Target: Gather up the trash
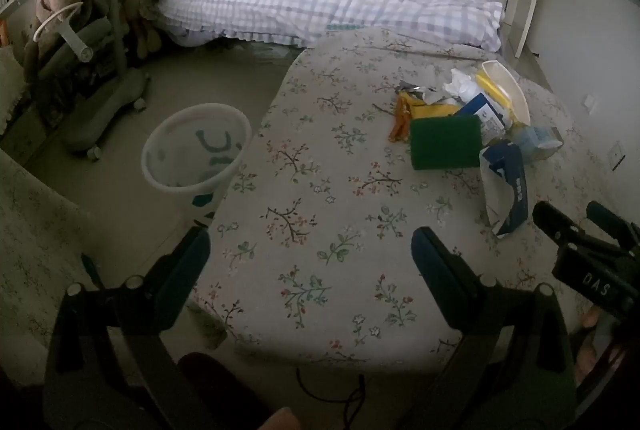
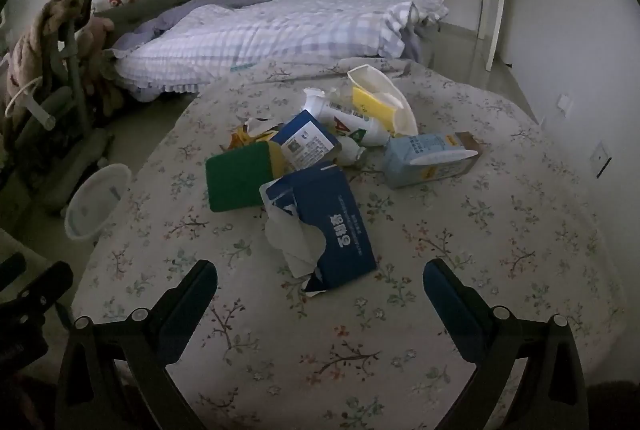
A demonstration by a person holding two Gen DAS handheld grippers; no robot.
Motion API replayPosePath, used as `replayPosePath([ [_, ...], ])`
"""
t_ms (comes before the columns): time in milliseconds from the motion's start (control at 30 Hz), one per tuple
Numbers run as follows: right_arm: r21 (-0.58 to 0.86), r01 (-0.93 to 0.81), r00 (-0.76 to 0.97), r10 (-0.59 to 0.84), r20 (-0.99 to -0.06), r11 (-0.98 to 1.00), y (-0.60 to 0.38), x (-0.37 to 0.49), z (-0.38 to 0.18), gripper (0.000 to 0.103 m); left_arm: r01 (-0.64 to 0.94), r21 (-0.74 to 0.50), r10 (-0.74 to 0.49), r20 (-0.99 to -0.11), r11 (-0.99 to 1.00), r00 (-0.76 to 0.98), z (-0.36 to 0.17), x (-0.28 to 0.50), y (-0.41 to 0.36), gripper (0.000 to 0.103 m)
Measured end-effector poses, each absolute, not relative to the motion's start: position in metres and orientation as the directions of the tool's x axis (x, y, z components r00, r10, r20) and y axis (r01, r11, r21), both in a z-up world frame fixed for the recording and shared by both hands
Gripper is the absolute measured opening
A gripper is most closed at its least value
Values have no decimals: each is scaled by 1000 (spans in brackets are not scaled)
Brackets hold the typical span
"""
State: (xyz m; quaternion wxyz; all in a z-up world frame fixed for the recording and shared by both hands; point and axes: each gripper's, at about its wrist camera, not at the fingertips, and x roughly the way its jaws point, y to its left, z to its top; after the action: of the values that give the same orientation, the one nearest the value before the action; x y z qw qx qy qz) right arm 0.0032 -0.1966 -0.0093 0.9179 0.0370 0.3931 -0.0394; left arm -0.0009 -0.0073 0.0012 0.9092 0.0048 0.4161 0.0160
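a dim bedroom held a bed (image 1: 332, 1) with a checked quilt at the far side, and a bench (image 1: 320, 213) under a floral cloth carried the trash in a loose heap at its far right. the heap held a torn blue tissue box (image 2: 328, 226) nearest, a green sponge (image 2: 238, 177) to its left, a pale blue carton (image 2: 430, 159) to the right, and a white bowl-shaped container (image 2: 380, 97) lying farthest. a translucent waste bin (image 1: 196, 149) stood on the floor just left of the bench.

the left hand-held gripper (image 1: 310, 246) hung released over bare cloth at the near edge, well apart from the heap. the right hand-held gripper (image 2: 320, 280) was released too, its jaws wide, with the tissue box's near end just beyond them and nothing pinched.

the likely risks: the tissue box was torn and soft, so a clench on one flap might have ripped it or spilled the white paper. the pieces overlapped, so lifting one could have dragged others off the bench. the bin sat low and to the left, so a drop from over the bench edge might have missed it.
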Motion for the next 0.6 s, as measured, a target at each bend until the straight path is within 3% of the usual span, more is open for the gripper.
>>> replayPosePath([
  [600,52,94,689,-27,-724,994,-195,2,-8,103,-22,20,30,-759,1000,650,1,1,-8,100],
])
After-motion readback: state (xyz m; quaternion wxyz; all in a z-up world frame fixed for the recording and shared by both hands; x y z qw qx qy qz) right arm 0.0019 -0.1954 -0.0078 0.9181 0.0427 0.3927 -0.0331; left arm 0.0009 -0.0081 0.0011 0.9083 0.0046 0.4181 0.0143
